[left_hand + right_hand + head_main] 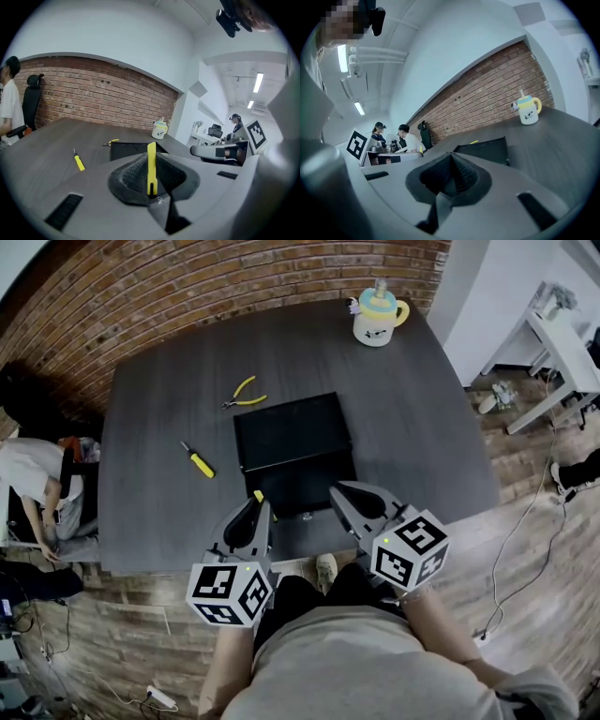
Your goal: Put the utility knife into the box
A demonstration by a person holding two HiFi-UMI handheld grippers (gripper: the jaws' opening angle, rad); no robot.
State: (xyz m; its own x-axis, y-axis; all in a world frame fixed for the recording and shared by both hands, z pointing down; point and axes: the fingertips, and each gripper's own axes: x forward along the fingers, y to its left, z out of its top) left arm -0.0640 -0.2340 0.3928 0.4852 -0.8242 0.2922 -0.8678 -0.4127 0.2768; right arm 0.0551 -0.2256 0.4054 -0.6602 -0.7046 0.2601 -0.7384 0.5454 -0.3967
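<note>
A thin yellow utility knife [151,164] stands upright between the pads of my left gripper [151,176], which is shut on it. In the head view only the knife's tip [258,495] shows, at the end of the left gripper [255,510], just off the near left corner of the open black box [292,451]. The box [129,149] lies flat on the dark table, straight ahead of both grippers. My right gripper [342,495] is over the box's near right corner, and its jaws [451,176] are shut with nothing between them.
Yellow-handled pliers [244,395] lie behind the box and a yellow screwdriver [199,461] to its left. A cream mug with a lid [377,317] stands at the far right of the table [422,427]. A person in white [28,484] sits beside the table's left edge.
</note>
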